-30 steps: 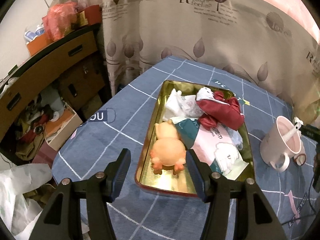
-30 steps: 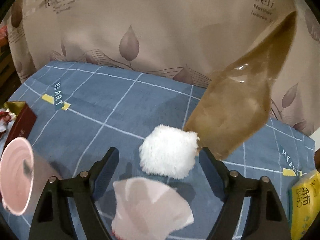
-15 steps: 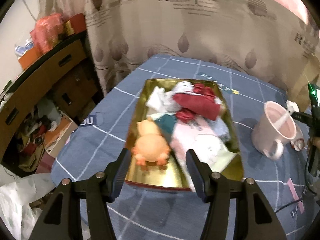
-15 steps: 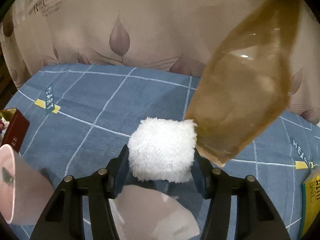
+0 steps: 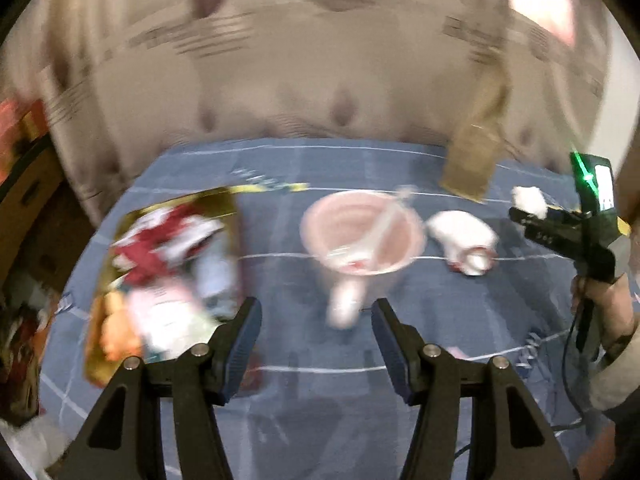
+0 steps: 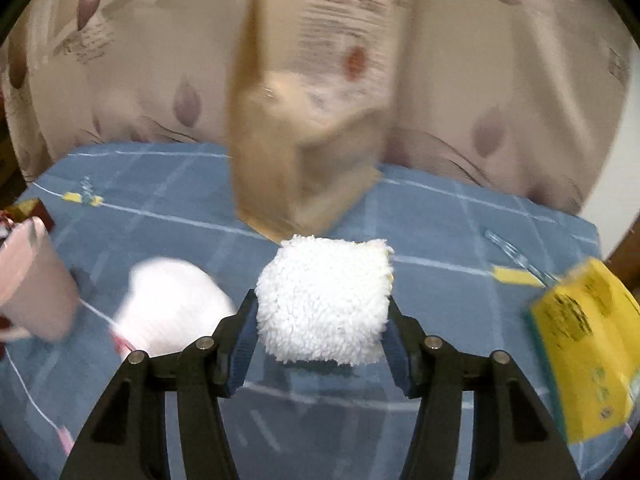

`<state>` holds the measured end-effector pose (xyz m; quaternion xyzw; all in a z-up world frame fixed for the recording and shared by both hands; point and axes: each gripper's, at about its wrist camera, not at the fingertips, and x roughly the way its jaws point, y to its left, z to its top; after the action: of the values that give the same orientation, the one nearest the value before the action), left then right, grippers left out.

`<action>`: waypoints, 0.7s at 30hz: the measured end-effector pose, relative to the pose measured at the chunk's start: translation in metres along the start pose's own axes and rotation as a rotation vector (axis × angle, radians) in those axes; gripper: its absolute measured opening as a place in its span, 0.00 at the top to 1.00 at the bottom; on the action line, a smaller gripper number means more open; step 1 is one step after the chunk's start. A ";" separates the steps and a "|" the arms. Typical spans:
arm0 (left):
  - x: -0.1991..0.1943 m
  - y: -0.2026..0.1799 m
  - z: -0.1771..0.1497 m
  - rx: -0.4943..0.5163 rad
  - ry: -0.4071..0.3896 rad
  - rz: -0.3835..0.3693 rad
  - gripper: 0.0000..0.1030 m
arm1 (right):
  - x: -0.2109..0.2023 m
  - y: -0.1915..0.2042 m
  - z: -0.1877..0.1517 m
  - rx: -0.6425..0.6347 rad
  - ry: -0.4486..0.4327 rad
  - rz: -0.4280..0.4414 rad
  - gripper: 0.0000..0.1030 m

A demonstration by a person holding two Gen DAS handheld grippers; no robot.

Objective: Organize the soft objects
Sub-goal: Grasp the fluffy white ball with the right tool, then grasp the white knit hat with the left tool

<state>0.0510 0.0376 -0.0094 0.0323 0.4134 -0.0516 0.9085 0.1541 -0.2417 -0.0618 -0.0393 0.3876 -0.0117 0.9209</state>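
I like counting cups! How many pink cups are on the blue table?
1. The pink ceramic mug stands on the blue checked tablecloth, between the gold metal tray and a white rolled sock. It has a spoon inside. Blur may hide more.

Warm dim indoor light, heavy motion blur, fisheye bending and dark vignette at edges.

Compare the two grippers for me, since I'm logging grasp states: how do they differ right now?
The right gripper is shut on the white fluffy pad; the left gripper is open and holds nothing. The right one has its load lifted off the blue tablecloth; the left merely hovers in front of the pink mug. Both share black frames and blue-padded fingers.
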 end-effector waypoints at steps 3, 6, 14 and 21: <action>0.006 -0.031 0.008 0.041 -0.001 -0.055 0.43 | -0.004 -0.028 -0.018 0.044 0.029 -0.024 0.49; 0.016 -0.060 0.021 0.057 0.000 -0.115 0.43 | -0.008 -0.045 -0.032 0.047 0.039 -0.055 0.49; 0.048 -0.112 0.044 0.106 0.052 -0.165 0.43 | -0.023 -0.081 -0.058 0.086 0.044 -0.087 0.49; 0.078 -0.134 0.050 0.125 0.100 -0.177 0.43 | -0.022 -0.093 -0.070 0.103 0.030 -0.080 0.49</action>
<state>0.1231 -0.1061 -0.0376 0.0549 0.4554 -0.1558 0.8748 0.0896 -0.3373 -0.0868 -0.0072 0.3984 -0.0692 0.9146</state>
